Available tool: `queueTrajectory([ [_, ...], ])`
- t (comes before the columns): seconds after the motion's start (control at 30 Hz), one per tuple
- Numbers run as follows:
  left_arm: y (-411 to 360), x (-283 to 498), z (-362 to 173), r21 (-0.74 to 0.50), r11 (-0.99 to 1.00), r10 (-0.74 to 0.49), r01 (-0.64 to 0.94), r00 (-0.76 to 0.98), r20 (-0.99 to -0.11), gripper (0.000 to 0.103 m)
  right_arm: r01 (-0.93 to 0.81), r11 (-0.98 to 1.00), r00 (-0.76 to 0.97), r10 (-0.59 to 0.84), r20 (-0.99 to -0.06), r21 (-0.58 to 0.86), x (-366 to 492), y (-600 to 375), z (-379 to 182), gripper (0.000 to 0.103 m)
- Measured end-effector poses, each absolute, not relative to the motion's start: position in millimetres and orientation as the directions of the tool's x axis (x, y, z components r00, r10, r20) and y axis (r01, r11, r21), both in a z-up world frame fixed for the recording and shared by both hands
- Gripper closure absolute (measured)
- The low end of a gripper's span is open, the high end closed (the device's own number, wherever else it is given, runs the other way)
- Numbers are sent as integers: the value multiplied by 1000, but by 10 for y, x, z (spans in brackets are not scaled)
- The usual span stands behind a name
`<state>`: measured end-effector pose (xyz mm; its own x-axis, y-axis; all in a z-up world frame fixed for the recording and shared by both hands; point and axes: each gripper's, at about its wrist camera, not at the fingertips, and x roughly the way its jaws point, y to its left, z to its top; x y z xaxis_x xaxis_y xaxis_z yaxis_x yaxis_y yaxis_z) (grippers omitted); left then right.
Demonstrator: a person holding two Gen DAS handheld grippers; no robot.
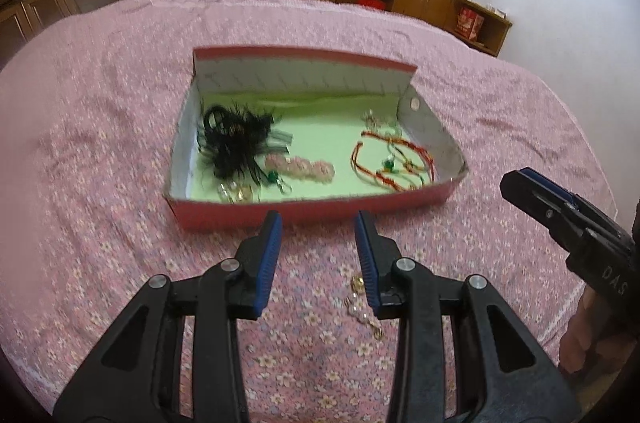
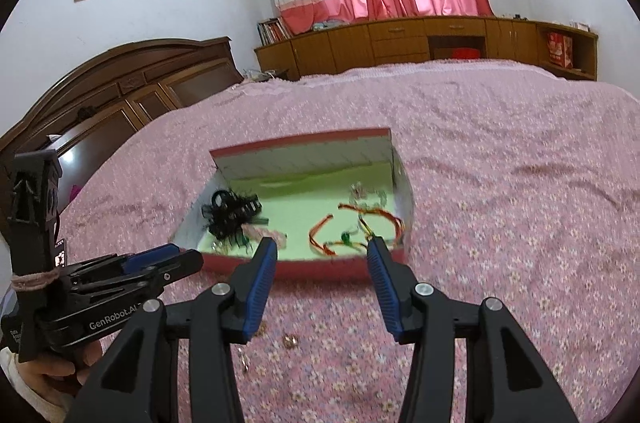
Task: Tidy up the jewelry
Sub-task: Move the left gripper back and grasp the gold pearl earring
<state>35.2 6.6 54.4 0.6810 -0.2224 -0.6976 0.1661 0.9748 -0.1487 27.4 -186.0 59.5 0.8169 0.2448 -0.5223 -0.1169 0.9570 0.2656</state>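
A red box (image 1: 304, 213) with a green floor lies open on the pink bed; it also shows in the right wrist view (image 2: 320, 268). Inside are a black hair piece (image 1: 234, 139), pink bead clips (image 1: 304, 167), red-and-yellow cords (image 1: 390, 159) and small gold pieces (image 1: 236, 192). A gold-and-pearl earring (image 1: 362, 303) lies on the bedspread beside my left gripper's right finger. My left gripper (image 1: 318, 223) is open and empty just in front of the box. My right gripper (image 2: 322, 249) is open and empty over the box's near wall. A small ring (image 2: 290, 341) lies on the bedspread below it.
The pink flowered bedspread (image 1: 100, 183) covers the whole bed. A dark wooden headboard (image 2: 120, 95) stands at the left. Low wooden cabinets (image 2: 400, 41) run under the curtained window. My right gripper shows at the right edge of the left wrist view (image 1: 516, 183).
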Motion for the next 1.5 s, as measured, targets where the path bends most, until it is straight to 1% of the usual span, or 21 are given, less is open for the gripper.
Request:
queueTrajectory([
  [0.2, -16, 334, 376, -163, 969, -244, 183, 637, -731, 73, -103, 958, 794, 240, -558, 267, 250, -1890, 468, 53],
  [0.53, -180, 325, 150, -171, 958, -275, 228, 578, -768, 74, -86, 956, 770, 242, -591, 279, 236, -1939, 326, 53],
  [0.77, -264, 351, 11, -148, 960, -259, 238, 550, -794, 74, -57, 953, 755, 236, -611, 298, 237, -2020, 223, 53],
  [0.97, -318, 384, -46, -121, 962, -241, 244, 557, -795, 75, -37, 949, 745, 236, -624, 315, 234, -2090, 146, 52],
  [1.03, -331, 392, -59, -116, 962, -239, 246, 560, -794, 76, -35, 947, 743, 238, -626, 319, 232, -2099, 133, 52],
  [1.1, -338, 389, -66, -115, 961, -242, 253, 561, -791, 84, -33, 946, 741, 239, -627, 322, 236, -2106, 123, 52],
  [1.13, -340, 386, -69, -118, 959, -247, 256, 560, -791, 86, -33, 946, 740, 240, -628, 323, 237, -2109, 117, 52],
  [1.2, -340, 388, -67, -125, 957, -255, 261, 557, -790, 94, -32, 945, 737, 243, -631, 326, 240, -2107, 106, 52],
  [1.4, -279, 363, -34, -168, 953, -284, 251, 557, -780, 94, -42, 945, 730, 251, -635, 325, 247, -2075, 98, 52],
  [1.5, -239, 332, 18, -168, 955, -282, 246, 568, -773, 94, -47, 945, 726, 254, -639, 323, 250, -2050, 98, 52],
])
